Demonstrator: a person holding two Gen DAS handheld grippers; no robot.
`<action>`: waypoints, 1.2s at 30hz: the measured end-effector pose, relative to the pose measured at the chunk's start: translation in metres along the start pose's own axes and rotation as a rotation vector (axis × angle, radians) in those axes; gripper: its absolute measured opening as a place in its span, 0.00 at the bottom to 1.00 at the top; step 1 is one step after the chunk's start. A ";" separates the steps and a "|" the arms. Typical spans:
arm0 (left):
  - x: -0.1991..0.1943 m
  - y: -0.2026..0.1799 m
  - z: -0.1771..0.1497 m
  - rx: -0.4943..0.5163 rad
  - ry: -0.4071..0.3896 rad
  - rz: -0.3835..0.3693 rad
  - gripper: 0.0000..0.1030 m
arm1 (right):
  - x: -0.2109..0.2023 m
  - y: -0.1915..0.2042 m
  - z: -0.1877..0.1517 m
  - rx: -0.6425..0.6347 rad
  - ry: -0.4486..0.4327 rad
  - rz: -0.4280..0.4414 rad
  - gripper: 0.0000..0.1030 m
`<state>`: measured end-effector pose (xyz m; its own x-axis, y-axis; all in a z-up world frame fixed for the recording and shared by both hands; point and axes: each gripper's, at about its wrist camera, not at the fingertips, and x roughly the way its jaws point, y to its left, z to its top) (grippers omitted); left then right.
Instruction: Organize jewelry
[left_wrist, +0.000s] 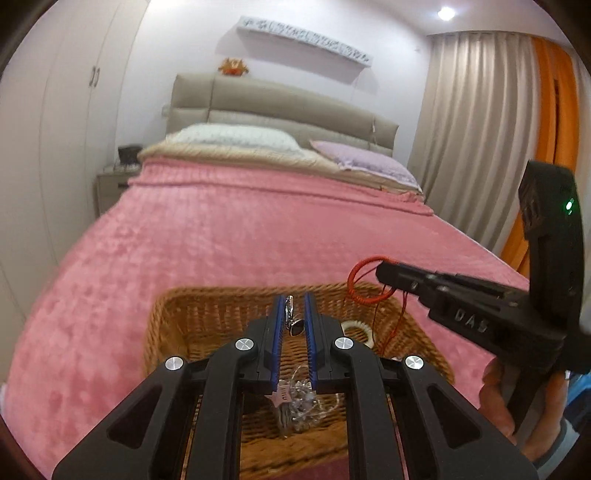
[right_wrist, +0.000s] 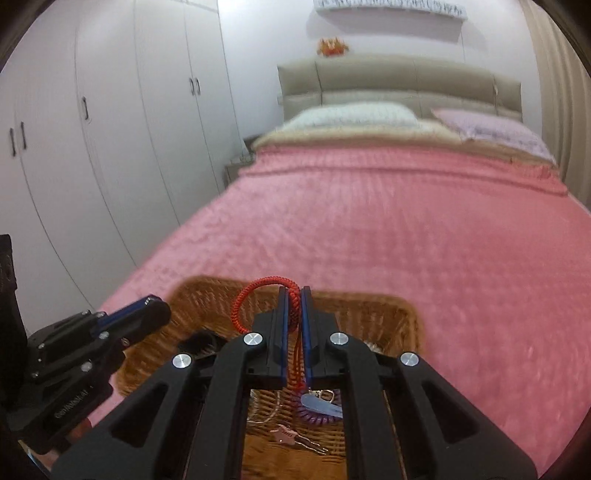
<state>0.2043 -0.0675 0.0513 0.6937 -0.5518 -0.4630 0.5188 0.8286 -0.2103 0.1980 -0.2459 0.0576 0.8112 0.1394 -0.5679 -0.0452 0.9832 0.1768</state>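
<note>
My left gripper (left_wrist: 294, 297) is shut on a small silver pendant with a dark stone (left_wrist: 295, 325), which hangs between its blue pads above a wicker basket (left_wrist: 173, 317). My right gripper (right_wrist: 293, 290) is shut on a red braided cord bracelet (right_wrist: 251, 293); its loop sticks out to the left and red strands trail down between the fingers. In the left wrist view the right gripper (left_wrist: 384, 271) holds the red bracelet (left_wrist: 360, 284) over the basket's right rim. The left gripper (right_wrist: 151, 304) shows at the left of the basket (right_wrist: 384, 317) in the right wrist view.
The basket lies on a pink blanket (left_wrist: 221, 236) covering a bed. Inside are a white ring (left_wrist: 356, 329), a clear glittering bundle (left_wrist: 301, 404), a pink star charm with keys (right_wrist: 286, 432) and a purple coil with a blue tag (right_wrist: 317, 404). Wardrobes (right_wrist: 110, 129) stand left, curtains (left_wrist: 480, 129) right.
</note>
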 end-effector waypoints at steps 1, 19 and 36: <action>0.004 0.003 -0.002 -0.005 0.008 0.003 0.09 | 0.010 -0.003 -0.002 0.009 0.028 -0.003 0.05; 0.018 0.008 -0.025 0.008 0.090 0.031 0.44 | 0.038 -0.030 -0.029 0.111 0.203 -0.039 0.50; -0.154 -0.044 -0.034 0.054 -0.242 0.157 0.84 | -0.170 0.021 -0.053 -0.019 -0.262 -0.111 0.59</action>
<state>0.0576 -0.0155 0.1026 0.8631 -0.4293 -0.2662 0.4172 0.9029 -0.1035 0.0285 -0.2424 0.1150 0.9347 -0.0024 -0.3555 0.0438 0.9932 0.1083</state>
